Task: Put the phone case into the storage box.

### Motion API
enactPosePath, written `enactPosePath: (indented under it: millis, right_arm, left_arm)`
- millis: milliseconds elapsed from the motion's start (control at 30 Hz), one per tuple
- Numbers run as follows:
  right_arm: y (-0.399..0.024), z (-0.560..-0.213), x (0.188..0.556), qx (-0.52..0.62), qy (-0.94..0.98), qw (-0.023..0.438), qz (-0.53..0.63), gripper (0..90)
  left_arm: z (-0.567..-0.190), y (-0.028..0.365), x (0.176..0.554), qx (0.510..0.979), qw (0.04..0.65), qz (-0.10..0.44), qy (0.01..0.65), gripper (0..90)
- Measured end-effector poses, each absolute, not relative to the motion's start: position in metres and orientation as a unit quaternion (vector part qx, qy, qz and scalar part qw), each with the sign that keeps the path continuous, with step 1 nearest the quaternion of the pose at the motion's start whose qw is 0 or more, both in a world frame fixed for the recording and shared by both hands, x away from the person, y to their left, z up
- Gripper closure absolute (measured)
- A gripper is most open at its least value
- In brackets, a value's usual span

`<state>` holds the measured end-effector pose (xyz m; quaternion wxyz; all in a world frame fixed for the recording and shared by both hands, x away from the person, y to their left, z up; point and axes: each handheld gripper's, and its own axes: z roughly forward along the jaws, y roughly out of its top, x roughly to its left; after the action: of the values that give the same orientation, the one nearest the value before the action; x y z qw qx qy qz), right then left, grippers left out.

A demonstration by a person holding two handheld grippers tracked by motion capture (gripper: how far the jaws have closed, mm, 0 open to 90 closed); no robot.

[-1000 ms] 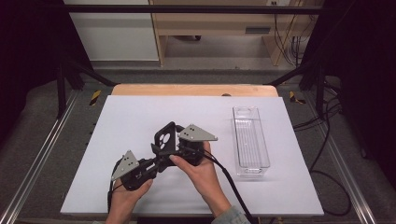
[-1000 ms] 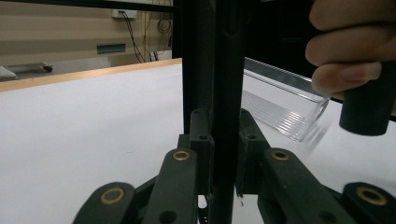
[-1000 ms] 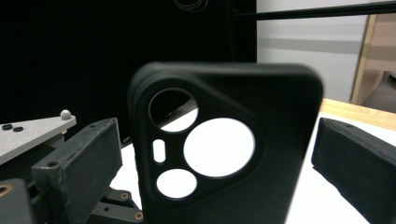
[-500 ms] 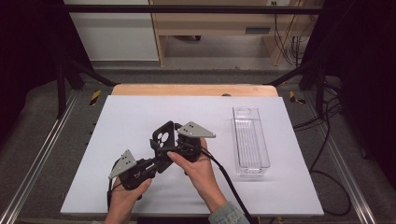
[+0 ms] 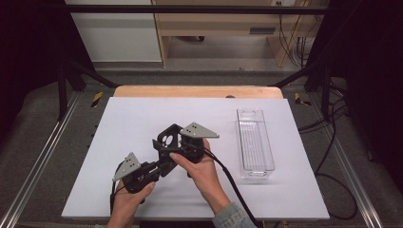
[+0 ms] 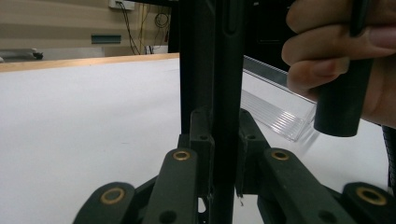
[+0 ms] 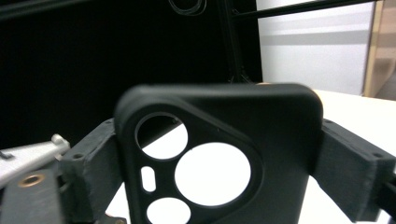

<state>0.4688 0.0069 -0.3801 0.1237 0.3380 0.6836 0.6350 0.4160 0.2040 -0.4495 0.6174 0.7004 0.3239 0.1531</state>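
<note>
while both hands meet over the white surface [image 5: 142, 123], the black plastic phone case with round camera cutouts [image 5: 169, 138] stands on edge, held above the surface between them, its long axis rising up and away from the person. the right hand-held gripper [image 5: 183, 142] has its jaws closed on the case's two sides. the left hand-held gripper [image 5: 161, 166] pinches the case's lower edge. the left gripper view shows that thin edge end-on; the right gripper view shows the cutouts face-on. a clear plastic rectangular tray [image 5: 255, 142] lies well apart on the right.
</note>
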Motion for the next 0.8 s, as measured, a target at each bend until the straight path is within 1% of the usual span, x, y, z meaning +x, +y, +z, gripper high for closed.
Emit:
enactPosePath:
  millis: [200,300,367,467,800]
  right_arm:
    - [0.009,-0.379,0.466,0.331,0.695,0.136,0.624,12.7]
    - [0.009,-0.378,0.470,0.336,0.698,0.127,0.620,12.7]
    - [0.009,-0.377,0.473,0.338,0.704,0.120,0.613,12.8]
    - [0.009,-0.378,0.475,0.339,0.708,0.111,0.609,12.9]
    - [0.010,-0.378,0.481,0.334,0.724,0.101,0.595,12.8]
  left_arm:
    - [-0.450,0.206,0.416,0.705,0.614,0.154,0.320,80.5]
    - [-0.452,0.203,0.418,0.694,0.625,0.136,0.329,80.6]
    - [-0.452,0.204,0.418,0.698,0.621,0.142,0.328,80.6]
    - [-0.453,0.205,0.419,0.695,0.623,0.137,0.332,80.6]
    - [-0.455,0.205,0.420,0.698,0.617,0.141,0.336,80.6]
